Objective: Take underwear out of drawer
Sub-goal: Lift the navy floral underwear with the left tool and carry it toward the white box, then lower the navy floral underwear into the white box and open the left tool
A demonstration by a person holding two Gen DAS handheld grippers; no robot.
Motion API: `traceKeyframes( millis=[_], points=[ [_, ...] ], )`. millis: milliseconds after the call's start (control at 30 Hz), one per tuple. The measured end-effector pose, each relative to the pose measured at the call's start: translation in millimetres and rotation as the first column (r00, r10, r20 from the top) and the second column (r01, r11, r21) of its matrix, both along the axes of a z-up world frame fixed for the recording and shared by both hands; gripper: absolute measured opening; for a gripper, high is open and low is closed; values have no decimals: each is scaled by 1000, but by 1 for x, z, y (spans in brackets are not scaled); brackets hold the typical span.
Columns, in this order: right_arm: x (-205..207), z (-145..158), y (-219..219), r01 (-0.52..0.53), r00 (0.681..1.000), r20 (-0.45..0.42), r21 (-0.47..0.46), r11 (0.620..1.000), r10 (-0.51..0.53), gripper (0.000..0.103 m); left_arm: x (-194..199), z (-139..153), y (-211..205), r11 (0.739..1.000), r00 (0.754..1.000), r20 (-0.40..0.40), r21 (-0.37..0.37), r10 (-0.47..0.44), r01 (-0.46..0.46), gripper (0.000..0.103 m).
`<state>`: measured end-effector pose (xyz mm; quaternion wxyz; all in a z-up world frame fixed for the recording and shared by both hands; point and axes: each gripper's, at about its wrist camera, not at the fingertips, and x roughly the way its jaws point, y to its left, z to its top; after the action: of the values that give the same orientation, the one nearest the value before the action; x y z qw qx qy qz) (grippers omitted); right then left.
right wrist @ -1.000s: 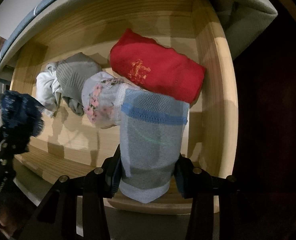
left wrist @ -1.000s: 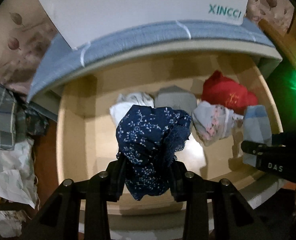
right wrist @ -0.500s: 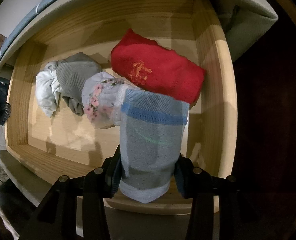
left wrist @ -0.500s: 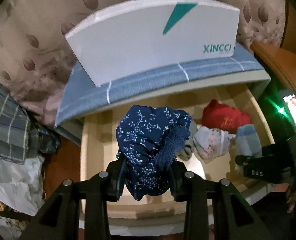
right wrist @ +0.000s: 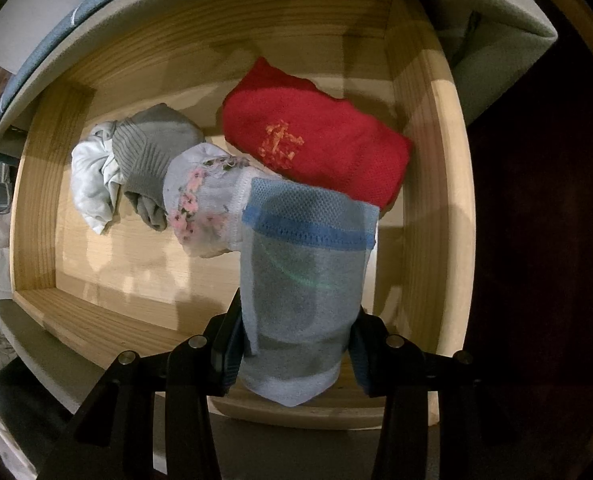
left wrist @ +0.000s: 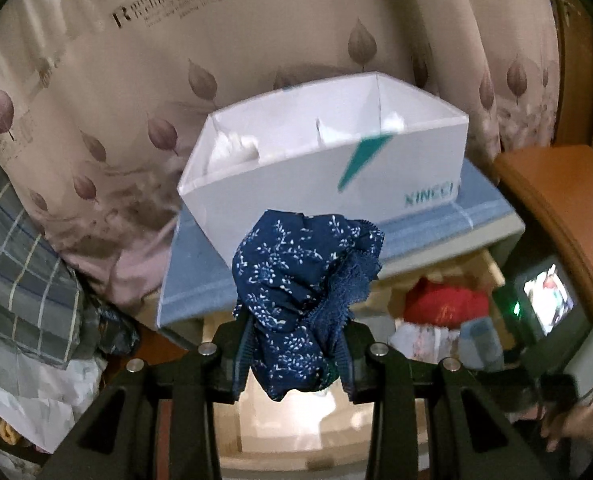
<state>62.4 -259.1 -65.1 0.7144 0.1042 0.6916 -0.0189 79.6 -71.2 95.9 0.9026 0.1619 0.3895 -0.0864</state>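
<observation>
Left claw [left wrist: 294,354]: jaws closed on a bunched navy floral underwear [left wrist: 302,292], with lace trim on its right side. The garment is clamped between both pads and bulges above them, clear of the drawer [left wrist: 492,270]. Behind it stands an open white box [left wrist: 328,172] with a green mark and partial lettering, divided inside, with white items in its compartments. The box rests on a blue cloth [left wrist: 200,276] covering the top of the cabinet. A leaf-print curtain [left wrist: 116,80] hangs behind. Plaid fabric [left wrist: 12,248] lies at the left. A small lit screen [left wrist: 548,300] shows at the right, and a hand [left wrist: 580,412] at the lower right.

Right claw [right wrist: 294,354]: jaws closed on a pale blue mesh underwear [right wrist: 304,280] with a darker blue band near its upper end. The pads press on its lower part from both sides; it is over the drawer's [right wrist: 428,200] front right area. Whether it touches the drawer floor cannot be told.

Drawer contents, right wrist view: a red piece [right wrist: 316,140] with an orange emblem at the rear right; a white floral piece [right wrist: 204,208] touching the blue mesh underwear on its left; a grey ribbed piece [right wrist: 152,152] beside that; a white piece [right wrist: 92,176] furthest left. The left half of the wooden floor is bare.
</observation>
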Motion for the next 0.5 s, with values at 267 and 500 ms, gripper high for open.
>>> traceKeyframes(
  millis=[267, 500],
  points=[
    [2, -1, -1, -3, 1000, -4, 2, 1000, 3, 42, 28, 55, 4, 1000, 991, 132, -14, 9, -7, 35],
    [-1, 1, -4, 0, 1000, 1, 11, 1000, 0, 42, 73, 92, 9, 999, 974, 222, -28, 46, -41, 35]
  ],
)
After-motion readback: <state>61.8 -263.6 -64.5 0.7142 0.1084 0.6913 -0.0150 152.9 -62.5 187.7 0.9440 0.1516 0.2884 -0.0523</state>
